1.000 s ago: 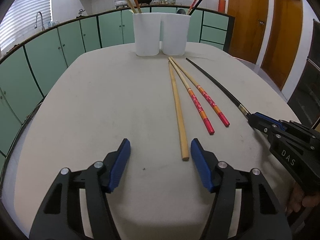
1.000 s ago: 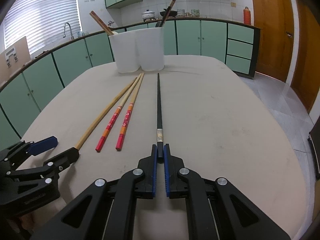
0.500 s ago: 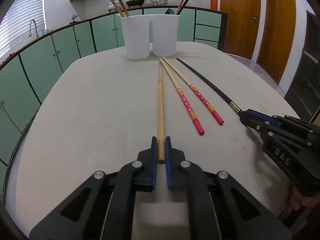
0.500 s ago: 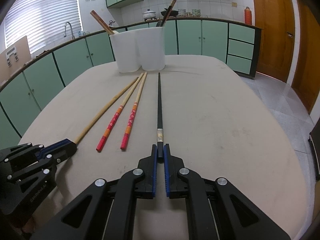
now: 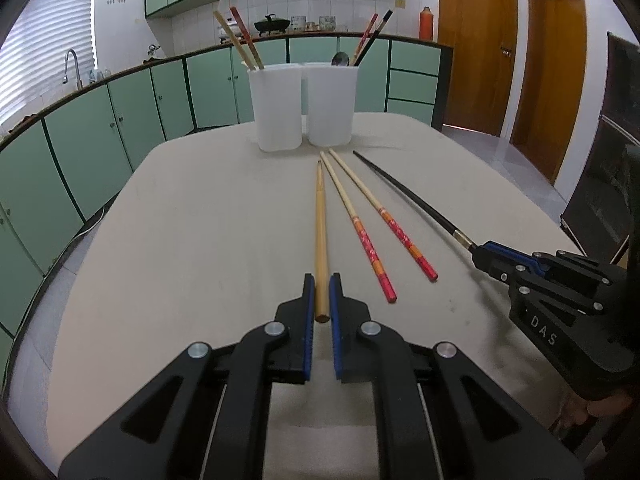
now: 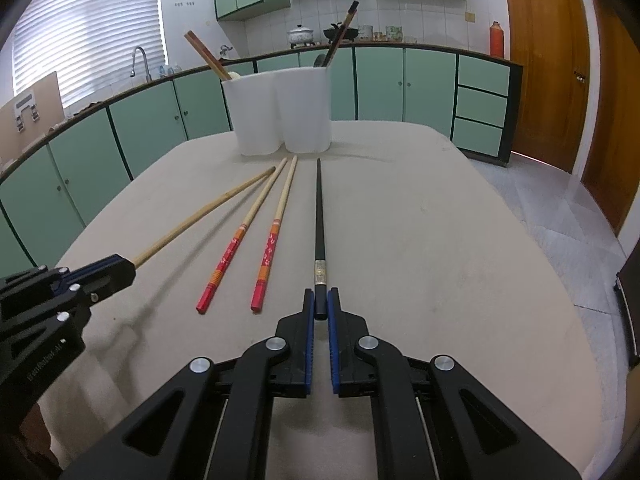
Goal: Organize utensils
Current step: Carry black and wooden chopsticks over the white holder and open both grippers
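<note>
My left gripper (image 5: pixel 321 289) is shut on the near end of a plain bamboo chopstick (image 5: pixel 320 224) that points toward two white holders (image 5: pixel 302 106) at the table's far end. My right gripper (image 6: pixel 321 302) is shut on the near end of a black chopstick (image 6: pixel 319 212); the same stick shows in the left wrist view (image 5: pixel 408 196). Two red-handled chopsticks (image 5: pixel 376 224) lie on the table between the held ones. The bamboo stick (image 6: pixel 208 212) looks lifted, with a shadow below it. The holders (image 6: pixel 282 112) hold several chopsticks.
The beige table (image 5: pixel 192 240) has rounded edges, with floor beyond on the right (image 6: pixel 560 200). Green kitchen cabinets (image 5: pixel 120 112) curve behind the table. Wooden doors (image 5: pixel 476 40) stand at the far right.
My left gripper went from open beside the bamboo chopstick to shut on its end, then raised it slightly. My right gripper stayed shut on the black chopstick.
</note>
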### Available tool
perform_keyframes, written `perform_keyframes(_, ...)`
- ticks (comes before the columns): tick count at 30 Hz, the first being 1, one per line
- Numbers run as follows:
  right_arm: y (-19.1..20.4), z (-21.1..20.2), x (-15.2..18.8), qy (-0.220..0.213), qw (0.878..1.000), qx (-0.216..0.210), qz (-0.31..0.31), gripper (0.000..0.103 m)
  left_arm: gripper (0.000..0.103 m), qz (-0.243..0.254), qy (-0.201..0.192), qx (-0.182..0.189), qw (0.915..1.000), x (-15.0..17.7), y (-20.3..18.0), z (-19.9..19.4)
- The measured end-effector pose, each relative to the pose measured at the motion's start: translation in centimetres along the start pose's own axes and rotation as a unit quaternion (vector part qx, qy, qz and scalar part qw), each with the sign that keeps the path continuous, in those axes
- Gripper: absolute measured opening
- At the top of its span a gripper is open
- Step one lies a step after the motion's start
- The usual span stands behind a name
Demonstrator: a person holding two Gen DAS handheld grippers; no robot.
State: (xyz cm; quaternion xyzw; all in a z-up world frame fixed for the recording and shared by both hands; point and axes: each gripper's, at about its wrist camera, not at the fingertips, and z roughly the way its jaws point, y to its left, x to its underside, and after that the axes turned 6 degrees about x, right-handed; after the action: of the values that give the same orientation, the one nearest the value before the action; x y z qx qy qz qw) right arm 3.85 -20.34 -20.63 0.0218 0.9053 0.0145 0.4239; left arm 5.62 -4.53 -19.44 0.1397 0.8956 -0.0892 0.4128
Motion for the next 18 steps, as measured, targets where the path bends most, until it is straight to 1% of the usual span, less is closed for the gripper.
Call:
perform_keyframes(8,-0.3,-1.4,-0.9,-0.020,1.000,-0.001,-0.004,0.006,0.006,0.004,-0.026,-0.001,0.9997,-1.3,0.0,-1.6)
perform_keyframes(15,-1.1,-3.6,-3.3,-0.054,0.998,-0.012,0.001,0.006,0.006,0.004,-0.069,0.003,0.9976,-4.2,0.4,-4.0)
perform_keyframes(18,-1.5,-4.6,-4.9,-0.071,0.997,-0.021,0.004,0.006,0.006,0.006,-0.088,0.005,0.9961,-5.9,0.6,-4.9)
